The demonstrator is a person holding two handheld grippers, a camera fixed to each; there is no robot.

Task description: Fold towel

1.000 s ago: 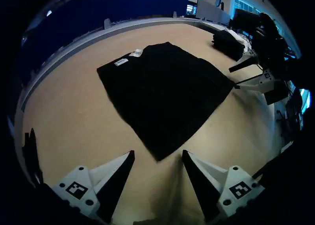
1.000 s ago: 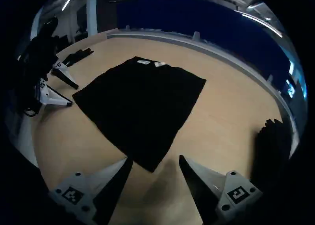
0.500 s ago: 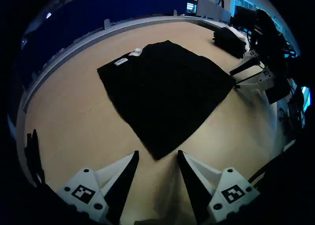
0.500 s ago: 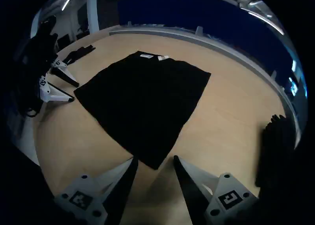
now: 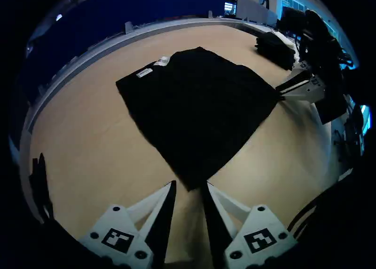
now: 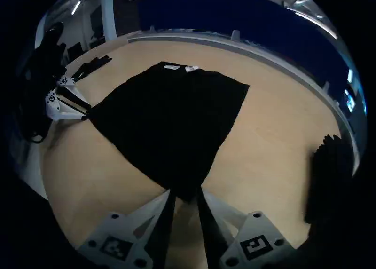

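A black towel (image 5: 197, 109) lies spread flat on the light wooden table (image 5: 84, 142), with white tags (image 5: 152, 67) at its far edge. My left gripper (image 5: 188, 184) has its fingers drawn in on the towel's near corner, down at the tabletop. My right gripper (image 6: 186, 193) pinches another corner of the towel (image 6: 174, 123) in the same way. Each gripper can also be seen from the other's camera: the right gripper (image 5: 282, 93) sits at the towel's right corner and the left gripper (image 6: 86, 113) at its left corner. Dark-sleeved arms hold both.
A stack of dark folded cloth (image 5: 275, 50) sits at the far right of the table; it also shows at the right edge (image 6: 331, 175) in the right gripper view. A dark item (image 6: 91, 66) lies at the far left. A blue partition (image 6: 244, 24) runs behind the table's curved rim.
Both grippers' fingers have closed in from wide open onto the towel corners. The towel itself has not moved.
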